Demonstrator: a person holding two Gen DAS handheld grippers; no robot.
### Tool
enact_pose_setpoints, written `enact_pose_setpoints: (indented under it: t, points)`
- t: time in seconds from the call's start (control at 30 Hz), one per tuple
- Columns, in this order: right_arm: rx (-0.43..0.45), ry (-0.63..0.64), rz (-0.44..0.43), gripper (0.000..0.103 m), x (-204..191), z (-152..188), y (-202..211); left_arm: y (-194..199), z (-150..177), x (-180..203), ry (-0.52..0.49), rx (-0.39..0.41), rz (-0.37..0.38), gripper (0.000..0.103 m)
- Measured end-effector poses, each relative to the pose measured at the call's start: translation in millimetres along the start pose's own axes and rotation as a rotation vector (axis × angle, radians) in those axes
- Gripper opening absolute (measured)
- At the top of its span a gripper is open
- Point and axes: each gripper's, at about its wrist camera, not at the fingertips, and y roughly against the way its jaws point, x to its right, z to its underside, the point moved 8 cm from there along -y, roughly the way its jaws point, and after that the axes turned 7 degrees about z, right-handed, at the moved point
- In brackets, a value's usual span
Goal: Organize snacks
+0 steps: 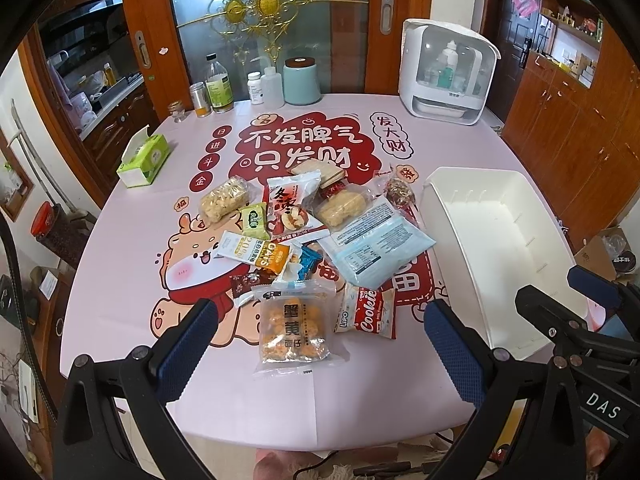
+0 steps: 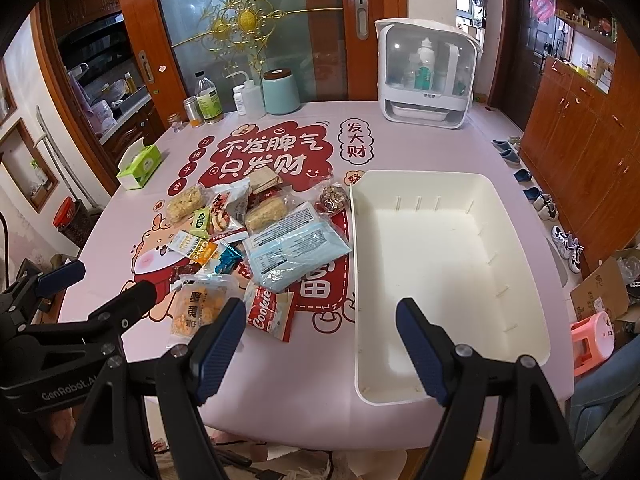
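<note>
A bench (image 2: 320, 392) covered by a smooth pink cloth printed with red cartoon lettering is seen before wooden cabinets and a frosted glass door. Crinkled plastic snack packets (image 1: 296, 240) are heaped at the centre of the left view, beside an empty white rectangular plastic bin (image 2: 440, 264) at the right. The left gripper (image 1: 320, 344) and right gripper (image 2: 324, 348) are held at the lower edge of each view, fingers (image 2: 222, 344) spread apart, nothing between them.
</note>
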Motion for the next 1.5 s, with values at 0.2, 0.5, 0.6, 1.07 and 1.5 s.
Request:
enact_pose_setpoints:
  t: [0.2,0.5,0.6,1.07,1.5]
  points:
    - [0.003,0.005,-0.019,0.078,-5.6,-4.5,5.0,3.8,6.0,-4.8,0.005,-0.004,-0.011,0.102]
    - [0.025,-0.007,-0.062,0.078,-21.8,-18.0,3.4,20.6,-8.1,-25.9,-0.013,-0.005,-0.06,0.102]
    - [0.017,0.003,-0.073,0.078,-35.1,-20.0,-0.5,22.4,-9.0,-38.9,0.001,-0.017,-0.067,0.102]
    - [-0.031,-0.044,-0.009,0.078,-117.2,-41.3,-25.2,15.3,-62.3,-144.0,-0.047,0.021,-0.025,0.102]
    - [-0.27,-0.184,0.038,0.078,-174.0,-27.4,-144.1,-110.7,-122.0,-280.9,-0.116,-0.121,0.063,0.102]
